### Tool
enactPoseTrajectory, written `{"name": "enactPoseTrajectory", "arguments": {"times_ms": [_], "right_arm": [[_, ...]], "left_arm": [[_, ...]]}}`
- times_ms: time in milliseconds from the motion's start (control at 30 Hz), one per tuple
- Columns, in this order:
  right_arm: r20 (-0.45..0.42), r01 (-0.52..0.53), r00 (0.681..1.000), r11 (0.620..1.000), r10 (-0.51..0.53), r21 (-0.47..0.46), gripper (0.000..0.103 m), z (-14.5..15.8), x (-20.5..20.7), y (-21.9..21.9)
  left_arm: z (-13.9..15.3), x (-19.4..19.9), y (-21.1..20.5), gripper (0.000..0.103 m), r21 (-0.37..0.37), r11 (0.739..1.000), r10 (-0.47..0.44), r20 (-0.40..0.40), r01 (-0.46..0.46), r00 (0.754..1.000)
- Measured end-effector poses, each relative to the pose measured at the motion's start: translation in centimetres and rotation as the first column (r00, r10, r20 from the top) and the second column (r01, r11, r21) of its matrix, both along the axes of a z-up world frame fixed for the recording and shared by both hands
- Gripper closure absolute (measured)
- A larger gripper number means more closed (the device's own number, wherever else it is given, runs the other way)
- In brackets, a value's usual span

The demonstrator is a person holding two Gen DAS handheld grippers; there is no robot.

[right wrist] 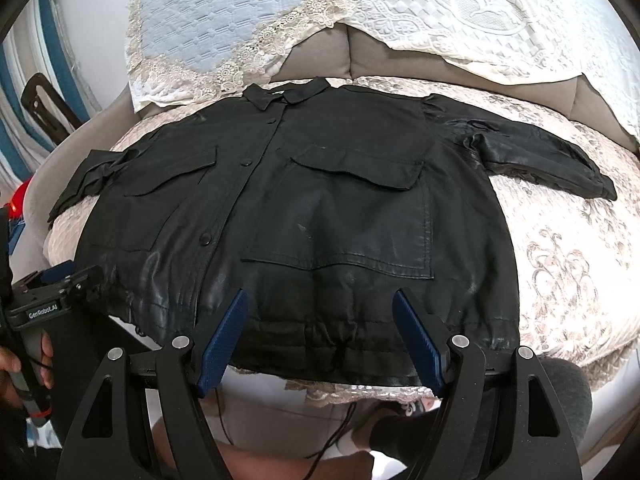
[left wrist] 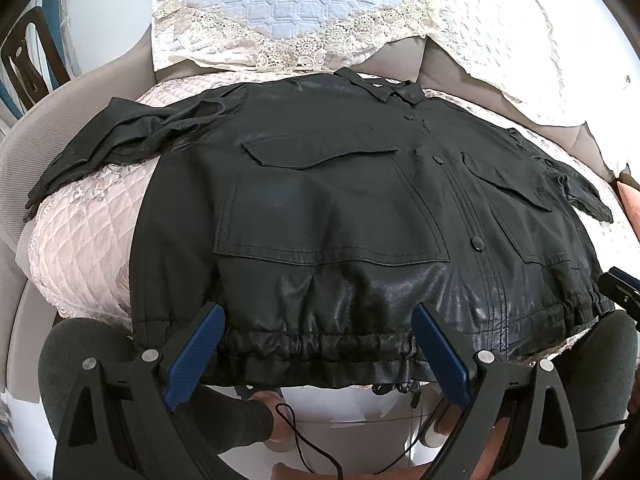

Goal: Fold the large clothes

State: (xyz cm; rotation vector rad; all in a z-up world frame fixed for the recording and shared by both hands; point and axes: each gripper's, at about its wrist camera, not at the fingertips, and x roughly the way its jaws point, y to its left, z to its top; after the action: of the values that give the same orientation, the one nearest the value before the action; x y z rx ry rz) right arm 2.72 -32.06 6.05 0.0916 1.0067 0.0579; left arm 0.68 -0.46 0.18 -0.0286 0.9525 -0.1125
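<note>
Both grippers poised at the jacket's near hem

The left gripper point(left wrist: 316, 356) and right gripper point(right wrist: 320, 340), fingers spread and pinching nothing, seem to hover over the gathered hem of the black leather jacket point(left wrist: 340, 200). It lies flat, front up, on the quilted sofa point(right wrist: 560, 248), collar point(right wrist: 288, 94) farthest away.

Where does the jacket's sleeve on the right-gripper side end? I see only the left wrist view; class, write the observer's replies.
Observer: In the right wrist view that sleeve lies stretched out across the quilted cover, cuff pointing away from the jacket body.
Operator: Is the right gripper open?
Observer: Yes; the right gripper is open, its fingers standing either side of the gathered hem.
Operator: Who holds the left gripper?
Observer: A hand grips its handle at the frame's left edge.
</note>
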Motion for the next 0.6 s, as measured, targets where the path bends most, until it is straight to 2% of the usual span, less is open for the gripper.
{"name": "enactPoseTrajectory", "arguments": {"times_ms": [600], "right_arm": [[-0.006, -0.026, 1.0, 1.0, 0.026, -0.009, 0.028, 0.1, 1.0, 1.6]], "left_arm": [[-0.5, 0.4, 0.7, 0.007, 0.016, 1.0, 0.014, -0.003, -0.014, 1.0]]}}
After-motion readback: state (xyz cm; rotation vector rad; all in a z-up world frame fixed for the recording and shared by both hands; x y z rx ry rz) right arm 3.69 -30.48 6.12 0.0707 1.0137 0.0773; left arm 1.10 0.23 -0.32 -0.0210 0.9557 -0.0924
